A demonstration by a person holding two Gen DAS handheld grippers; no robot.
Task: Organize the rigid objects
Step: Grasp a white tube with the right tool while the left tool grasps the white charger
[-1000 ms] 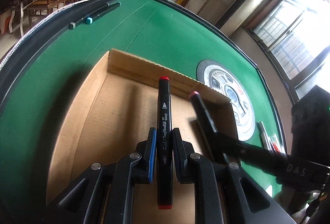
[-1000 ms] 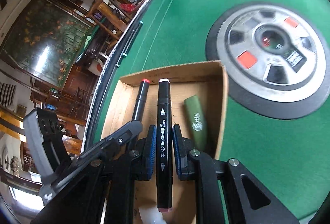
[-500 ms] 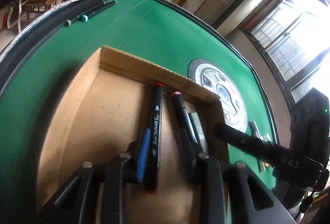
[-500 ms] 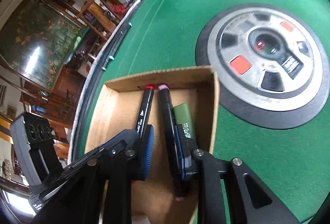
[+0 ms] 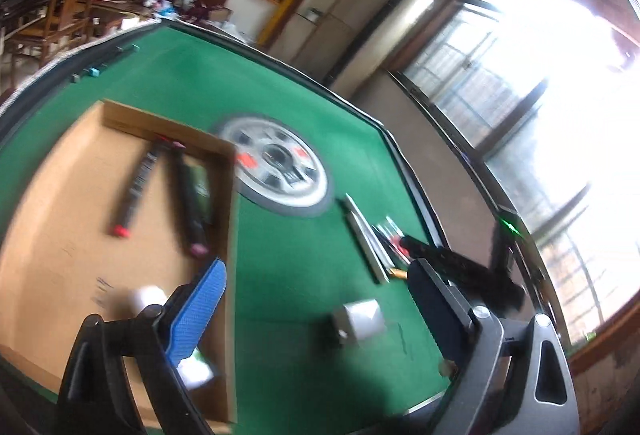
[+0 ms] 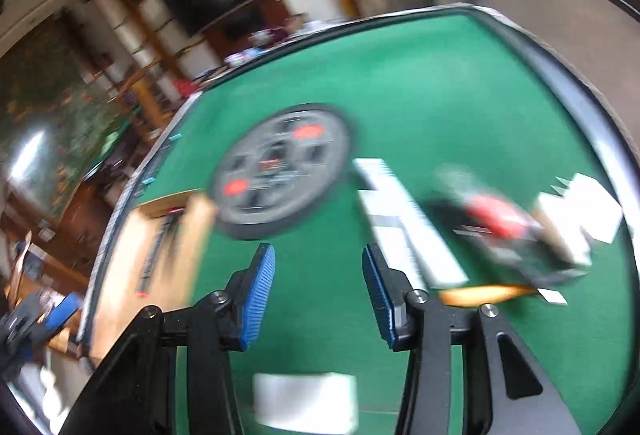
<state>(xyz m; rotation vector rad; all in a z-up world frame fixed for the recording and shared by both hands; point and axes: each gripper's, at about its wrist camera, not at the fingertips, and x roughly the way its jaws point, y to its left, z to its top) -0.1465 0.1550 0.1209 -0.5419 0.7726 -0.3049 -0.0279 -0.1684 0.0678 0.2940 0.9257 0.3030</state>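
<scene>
Beside the cardboard box (image 5: 230, 235) holding three markers (image 5: 138, 187), both grippers, left gripper (image 5: 316, 299) and right gripper (image 6: 318, 287), are hanging released and empty, so each is best lining its fingers squarely along one pen in the loose pile (image 6: 504, 227) right of the box.

From my remote seat, I see a green felt counter (image 5: 288, 107) carrying a tan cardboard box (image 5: 60, 203). Inside lie two black markers, one red-capped (image 5: 136, 183), one pink-capped (image 5: 190, 203), beside a dark green tube (image 5: 200, 187). A grey-and-black dial (image 6: 280, 171) bears red patches. Blue ridged pads (image 6: 260, 295) line my right tool (image 6: 318, 295); my left tool (image 5: 316, 315) shows one blue pad too.
</scene>
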